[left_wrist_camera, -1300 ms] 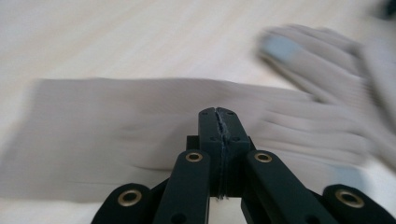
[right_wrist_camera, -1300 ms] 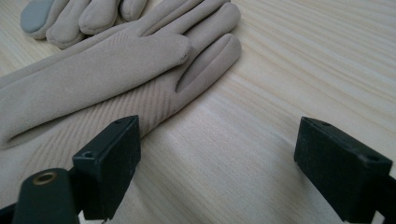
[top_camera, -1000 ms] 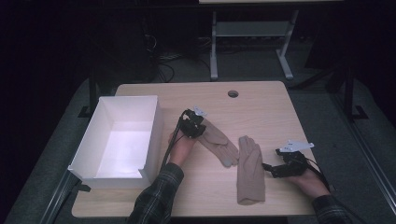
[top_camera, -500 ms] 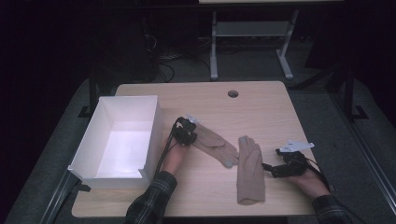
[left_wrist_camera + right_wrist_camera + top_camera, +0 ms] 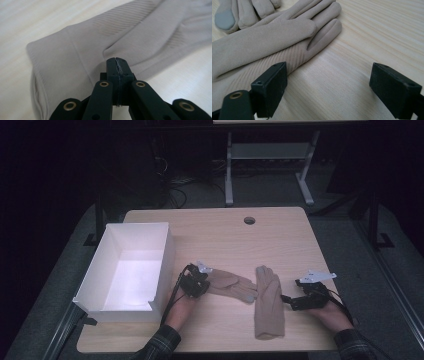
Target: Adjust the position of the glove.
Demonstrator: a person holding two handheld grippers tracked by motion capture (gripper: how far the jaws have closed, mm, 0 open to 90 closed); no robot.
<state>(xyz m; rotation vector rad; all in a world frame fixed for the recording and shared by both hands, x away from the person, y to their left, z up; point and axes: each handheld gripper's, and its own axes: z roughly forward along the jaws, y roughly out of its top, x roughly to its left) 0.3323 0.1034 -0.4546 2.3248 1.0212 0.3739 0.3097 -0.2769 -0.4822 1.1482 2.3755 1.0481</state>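
we are looking down on a pale wooden table (image 5: 280,235) with rounded corners and a round cable hole (image 5: 249,220) near its far edge. a dark grey carpet (image 5: 345,245) is spreading around it. beyond the far edge a grey metal stand (image 5: 265,155) is standing on two legs, and black cables (image 5: 172,187) are lying tangled on the floor beside it. the room behind is sinking into darkness, while light is falling on the tabletop. dark frame bars (image 5: 372,220) are rising at the right.
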